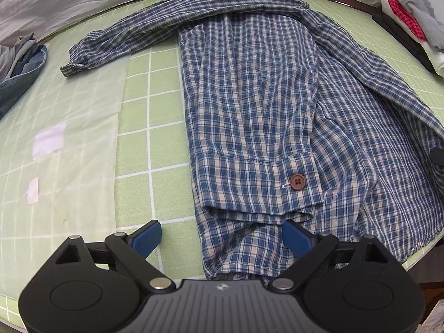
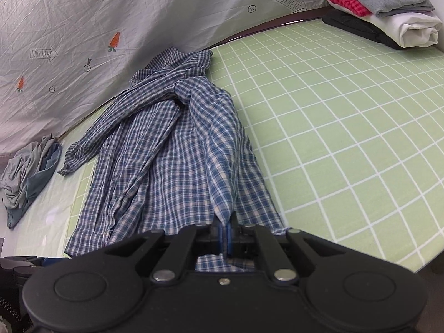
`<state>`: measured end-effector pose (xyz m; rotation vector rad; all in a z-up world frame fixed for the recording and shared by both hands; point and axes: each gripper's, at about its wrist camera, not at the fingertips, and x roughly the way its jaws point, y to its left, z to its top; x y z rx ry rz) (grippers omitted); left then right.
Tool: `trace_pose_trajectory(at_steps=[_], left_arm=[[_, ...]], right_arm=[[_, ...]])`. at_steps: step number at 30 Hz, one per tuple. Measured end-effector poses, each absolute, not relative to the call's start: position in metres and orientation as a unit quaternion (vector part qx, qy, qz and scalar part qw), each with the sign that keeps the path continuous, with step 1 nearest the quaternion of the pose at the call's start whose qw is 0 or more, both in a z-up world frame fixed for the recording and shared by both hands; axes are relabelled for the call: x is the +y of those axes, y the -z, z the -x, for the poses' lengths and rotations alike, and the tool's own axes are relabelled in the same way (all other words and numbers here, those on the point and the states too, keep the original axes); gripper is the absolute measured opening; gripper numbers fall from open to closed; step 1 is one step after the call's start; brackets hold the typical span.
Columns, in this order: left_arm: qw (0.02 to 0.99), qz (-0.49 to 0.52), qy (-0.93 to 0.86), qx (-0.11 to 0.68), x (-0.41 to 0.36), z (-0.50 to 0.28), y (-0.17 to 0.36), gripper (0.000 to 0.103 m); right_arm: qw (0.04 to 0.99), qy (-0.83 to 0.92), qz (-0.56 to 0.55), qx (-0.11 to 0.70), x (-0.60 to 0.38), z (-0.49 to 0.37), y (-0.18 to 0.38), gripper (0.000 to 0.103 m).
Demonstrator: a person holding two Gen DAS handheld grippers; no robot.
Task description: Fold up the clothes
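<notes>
Folding stage: plaid shirt spread along the middle of the green checked table, collar toward the far edge, hem at the near edge; judged mid-fold, one side pending.

Far-left corner: crumpled grey and denim garments, well apart from the shirt; low snag risk.

Left sleeve: stretched out toward the far-left corner, not yet tucked. Likely to trail out of the finished fold if ignored.

Left gripper: released, blue fingers spread wide on either side of the shirt's near end, nothing pinched. Risk: closing from this stance may catch the table cover along with the cloth, or only the top layer.

Folded sleeve cuff with brown button: lying on the shirt body near the near edge, just beyond the left gripper. Risk: sliding off when the side panel is carried over.

Right gripper: clenched on a thin ridge of the shirt's right edge, cloth tented up from the table. Risk: a shallow pinch slipping free under tension; a hard pull dragging the whole shirt and undoing the laid sleeve.

Far-right corner: stack of folded clothes, well apart; no interference expected.
</notes>
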<state>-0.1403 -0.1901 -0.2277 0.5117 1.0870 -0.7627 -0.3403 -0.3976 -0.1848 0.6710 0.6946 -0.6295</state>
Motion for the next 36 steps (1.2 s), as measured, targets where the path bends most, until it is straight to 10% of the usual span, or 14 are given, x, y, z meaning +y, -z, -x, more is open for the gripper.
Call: trace_pose_trajectory(at_steps=[36], left_arm=[[0.727,-0.272,0.435,0.456,-0.181,0.135,0.228,0.103]], right_arm=[[0.794,0.325,-0.389,0.335,-0.338,0.284,0.218,0.004]])
